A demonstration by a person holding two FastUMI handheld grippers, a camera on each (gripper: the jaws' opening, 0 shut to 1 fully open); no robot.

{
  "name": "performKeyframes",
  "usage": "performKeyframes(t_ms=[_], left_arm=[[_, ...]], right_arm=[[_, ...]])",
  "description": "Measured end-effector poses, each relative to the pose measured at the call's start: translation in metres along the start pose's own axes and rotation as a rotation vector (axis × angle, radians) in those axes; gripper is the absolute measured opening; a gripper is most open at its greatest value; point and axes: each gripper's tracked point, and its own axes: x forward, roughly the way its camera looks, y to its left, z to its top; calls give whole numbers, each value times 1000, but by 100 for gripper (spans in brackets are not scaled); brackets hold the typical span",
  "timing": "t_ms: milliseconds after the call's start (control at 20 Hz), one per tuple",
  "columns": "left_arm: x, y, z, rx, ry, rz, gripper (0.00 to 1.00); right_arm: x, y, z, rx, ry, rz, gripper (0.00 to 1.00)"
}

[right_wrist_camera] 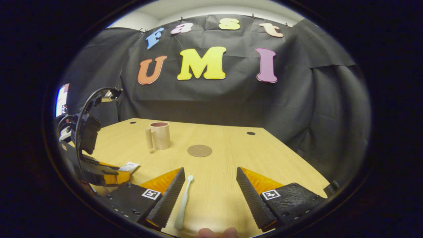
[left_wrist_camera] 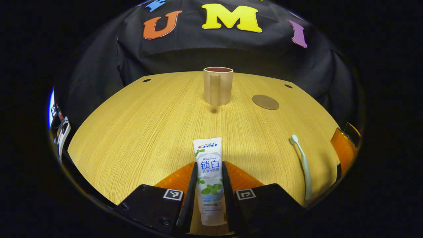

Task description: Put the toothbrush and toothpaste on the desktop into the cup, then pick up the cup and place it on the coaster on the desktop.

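The white toothpaste tube (left_wrist_camera: 209, 172) lies lengthwise between the fingers of my left gripper (left_wrist_camera: 209, 165), which is shut on its sides; the right gripper view shows the tube's end (right_wrist_camera: 129, 167) sticking out of that gripper (right_wrist_camera: 109, 175) low over the table. The beige cup (left_wrist_camera: 218, 86) (right_wrist_camera: 159, 135) stands upright far ahead, handle toward me. Right of it lies the round brown coaster (left_wrist_camera: 265, 101) (right_wrist_camera: 199, 150). The pale toothbrush (left_wrist_camera: 303, 165) (right_wrist_camera: 183, 201) lies on the wood, just inside the left finger of my open right gripper (right_wrist_camera: 210, 170).
The wooden tabletop (left_wrist_camera: 138, 132) has small dark holes (right_wrist_camera: 250, 133) near its far corners. Black cloth walls the booth behind and to the right. A screen (right_wrist_camera: 61, 99) and cables stand off the table's left side. Bare wood stretches between the grippers and the cup.
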Motion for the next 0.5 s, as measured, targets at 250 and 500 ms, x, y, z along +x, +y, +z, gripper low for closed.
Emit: performKeyframes(t_ms=[250,500], left_arm=[[-4,-9,11,-52,-37,-60,42],[-28,2,39,-32,-144,-41,42]], right_arm=[[7,11,-25,21,117,20,96],[11,24,-35,20,174,25,95]])
